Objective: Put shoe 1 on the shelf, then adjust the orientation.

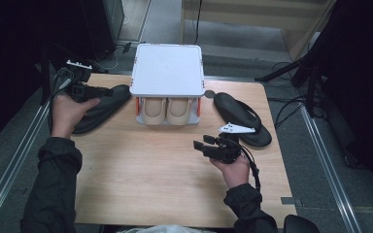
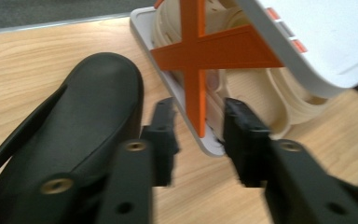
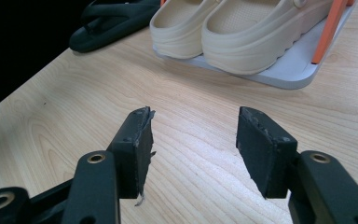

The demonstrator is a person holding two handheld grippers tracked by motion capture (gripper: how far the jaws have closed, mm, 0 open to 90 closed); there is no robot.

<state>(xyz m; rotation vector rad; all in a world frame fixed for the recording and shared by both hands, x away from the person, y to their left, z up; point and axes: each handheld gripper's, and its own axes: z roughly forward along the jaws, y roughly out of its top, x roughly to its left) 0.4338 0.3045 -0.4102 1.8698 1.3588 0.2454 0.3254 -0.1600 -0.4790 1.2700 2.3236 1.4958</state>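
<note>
Hovering at the far left corner of the table (image 1: pixel 141 189), the left gripper (image 1: pixel 104 91) has its jaws apart, with nothing between them. It stands just above the black sandal (image 1: pixel 102 109) that lies along the left edge of the table, with its toe toward the far edge. In the left gripper view this same sandal (image 2: pixel 84 126) is under the left jaw, and the jaws point at the orange support (image 2: pixel 200 56) of the shoe rack (image 2: pixel 168 88). Whether the gripper touches the sandal cannot be told.

The shoe rack (image 1: pixel 167 70) stands at the middle of the far edge. It has a white top shelf, and on its lower shelf there is a pair of beige clogs (image 1: pixel 167 110), side by side, with the toes toward the person.

The right gripper (image 1: pixel 205 144) is above the right half of the table, well apart from the rack, and its jaws are also wide apart and hold nothing. In the right gripper view only bare wood is between them, and the clogs (image 3: pixel 242 32) are farther off.

A second black sandal (image 1: pixel 243 119) lies near the right edge, just beside the right gripper and behind it.
</note>
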